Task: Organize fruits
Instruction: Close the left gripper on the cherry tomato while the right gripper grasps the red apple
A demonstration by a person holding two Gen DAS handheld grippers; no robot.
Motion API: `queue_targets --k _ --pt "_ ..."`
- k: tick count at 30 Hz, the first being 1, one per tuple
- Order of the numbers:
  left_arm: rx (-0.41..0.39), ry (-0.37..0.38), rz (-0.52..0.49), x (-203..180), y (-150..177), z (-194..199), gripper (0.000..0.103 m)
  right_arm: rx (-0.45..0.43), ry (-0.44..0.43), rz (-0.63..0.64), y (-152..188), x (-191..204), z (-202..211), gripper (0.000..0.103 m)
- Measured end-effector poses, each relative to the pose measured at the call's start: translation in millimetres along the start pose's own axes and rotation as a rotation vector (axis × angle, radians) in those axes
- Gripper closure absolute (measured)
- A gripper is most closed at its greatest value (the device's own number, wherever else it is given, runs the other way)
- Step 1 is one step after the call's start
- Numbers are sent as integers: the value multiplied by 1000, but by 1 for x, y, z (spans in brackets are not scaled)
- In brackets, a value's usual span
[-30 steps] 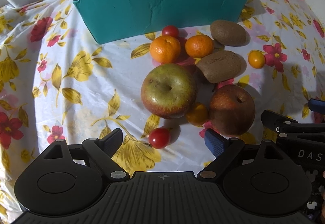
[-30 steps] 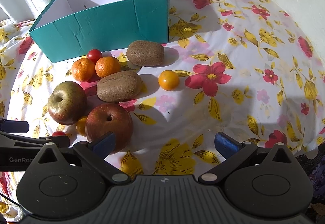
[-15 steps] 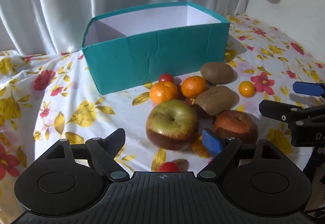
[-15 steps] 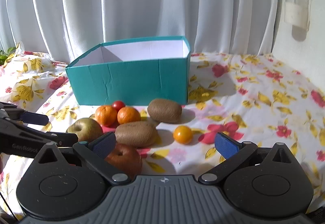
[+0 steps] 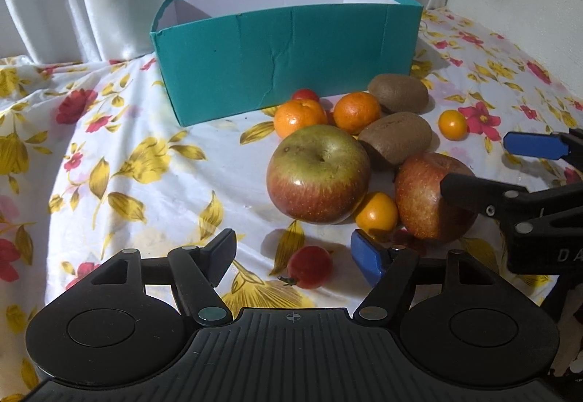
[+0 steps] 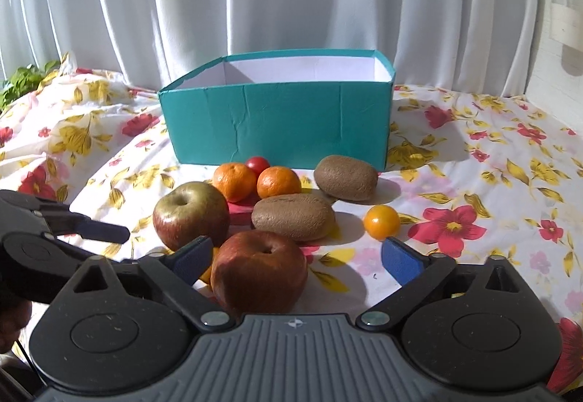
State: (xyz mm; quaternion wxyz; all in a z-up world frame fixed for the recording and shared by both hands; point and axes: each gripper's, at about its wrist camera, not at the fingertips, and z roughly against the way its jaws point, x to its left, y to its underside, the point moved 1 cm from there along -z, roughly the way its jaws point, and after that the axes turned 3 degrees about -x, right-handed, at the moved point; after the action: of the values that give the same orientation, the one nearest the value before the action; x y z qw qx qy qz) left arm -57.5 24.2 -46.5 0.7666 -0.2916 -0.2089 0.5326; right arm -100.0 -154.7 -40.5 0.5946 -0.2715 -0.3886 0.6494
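Note:
Fruit lies loose on the flowered cloth in front of a teal box (image 5: 288,55). My left gripper (image 5: 295,252) hangs low with its jaws closing around a red cherry tomato (image 5: 309,267), and the pads are still apart from it. Just beyond sit a green-red apple (image 5: 317,172) and a small orange tomato (image 5: 377,212). My right gripper (image 6: 297,254) is closing around the red apple (image 6: 258,270); the left pad is near its side and the right pad stands well off. Two mandarins (image 6: 235,181) and two kiwis (image 6: 293,216) lie behind.
The teal box (image 6: 277,121) is white inside, with a divider. A yellow cherry tomato (image 6: 381,221) sits alone to the right of the kiwis, and another red one (image 6: 257,163) against the box. White curtains hang behind. A finger (image 6: 105,230) of the left gripper reaches in beside the green-red apple.
Both grippers tipped up from a steep downward look and sank toward the fruit. Their jaws narrowed, the left more than the right. No fruit has moved.

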Motion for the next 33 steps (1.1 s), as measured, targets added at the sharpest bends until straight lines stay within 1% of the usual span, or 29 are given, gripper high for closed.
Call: queue_targets --k 2,5,8,10,11,12,15,17,19,21,22,25,29,33 --pt "-3 11 -15 0 0 0 25 15 0 10 2 2 -5 9" --pt "12 10 -43 -3 3 -4 27 32 -9 14 6 5 -11 12" --pt "31 31 -49 -6 7 -9 36 44 -12 24 7 8 -15 14" --pt "46 45 -52 -6 10 -13 38 50 -19 28 7 8 -17 16" --pt "49 51 -53 -7 11 -13 42 54 -21 32 7 10 -18 16" --pt "49 56 -57 -7 11 -13 43 58 -23 38 8 11 -20 17" --pt "44 65 -71 -8 12 -14 46 71 -33 50 8 14 -25 22" --pt "41 75 -78 -8 12 -13 51 81 -39 50 9 15 -29 27" --pt "39 84 -79 -7 12 -12 53 93 -52 47 9 15 -33 32" --pt "40 89 -72 -4 11 -12 57 91 -58 40 9 15 -34 32" --pt "41 90 -66 -2 11 -12 60 90 -63 42 9 15 -34 33" --pt "40 97 -59 1 11 -12 63 93 -66 54 10 16 -35 33" --pt "39 87 -83 -3 11 -12 63 104 -73 42 10 13 -36 33" --pt "41 87 -78 -2 11 -12 63 111 -83 16 11 11 -37 33"
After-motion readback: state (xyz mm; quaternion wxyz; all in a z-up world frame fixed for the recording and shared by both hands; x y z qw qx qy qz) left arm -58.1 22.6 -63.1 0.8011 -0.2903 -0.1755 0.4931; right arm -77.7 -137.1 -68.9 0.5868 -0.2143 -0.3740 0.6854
